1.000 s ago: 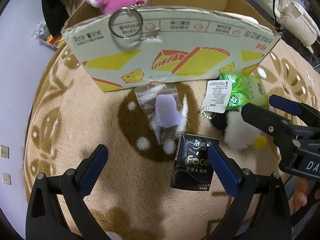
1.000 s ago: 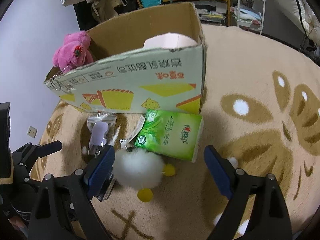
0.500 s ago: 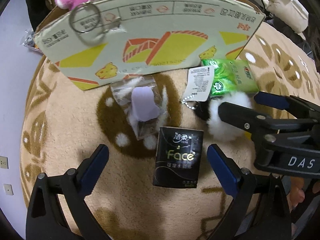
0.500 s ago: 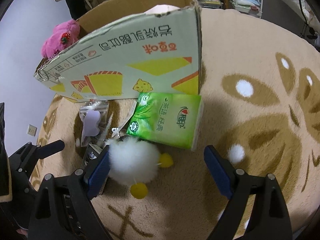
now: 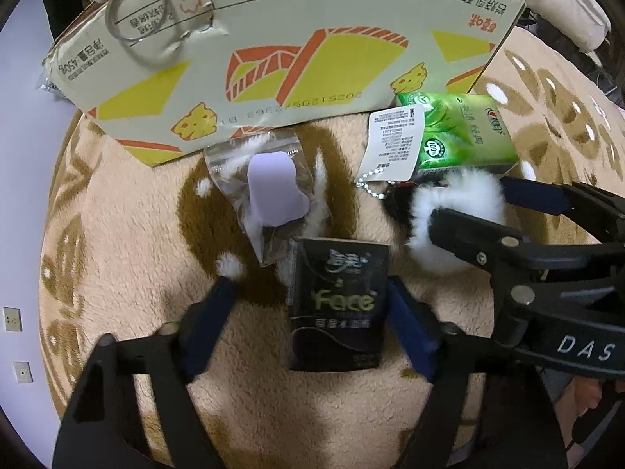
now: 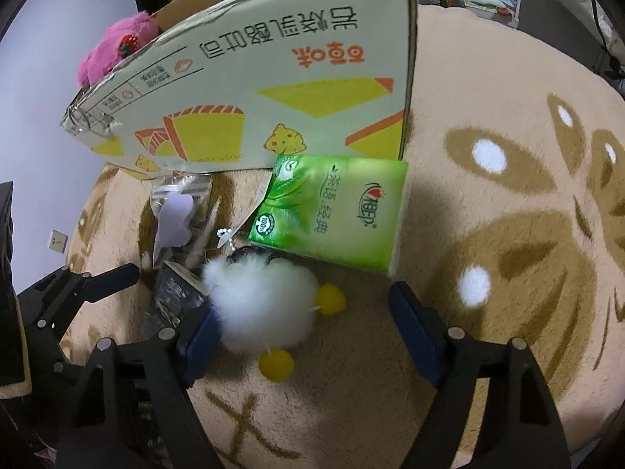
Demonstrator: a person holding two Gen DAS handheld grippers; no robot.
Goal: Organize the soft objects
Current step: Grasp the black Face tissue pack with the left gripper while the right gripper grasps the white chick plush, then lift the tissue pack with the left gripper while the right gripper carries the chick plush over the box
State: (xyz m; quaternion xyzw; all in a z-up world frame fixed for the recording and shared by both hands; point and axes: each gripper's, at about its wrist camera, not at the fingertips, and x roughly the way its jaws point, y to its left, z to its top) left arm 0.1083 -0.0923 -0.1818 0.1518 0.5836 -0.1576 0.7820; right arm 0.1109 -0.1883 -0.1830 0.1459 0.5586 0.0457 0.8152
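Note:
In the left wrist view a black tissue pack (image 5: 339, 306) lies on the rug between the blue pads of my left gripper (image 5: 316, 320). Its jaws are closing: the right pad meets the pack's edge, the left pad stands apart. My right gripper (image 6: 308, 336) straddles a white fluffy toy (image 6: 261, 305) with yellow feet. Its jaws are closing too: the left pad brushes the fur, the right pad is well clear. The same toy (image 5: 453, 215) shows in the left wrist view between the right gripper's fingers (image 5: 461, 226).
A cardboard box (image 5: 273, 62) stands behind the objects with a pink plush (image 6: 113, 51) on its rim and a key ring (image 5: 140, 19) hanging down. A green tissue pack (image 6: 336, 215) and a clear bag with a purple piece (image 5: 269, 195) lie before it.
My left gripper came down over the black pack and its jaws narrowed around it. The right gripper's jaws narrowed slightly around the white toy.

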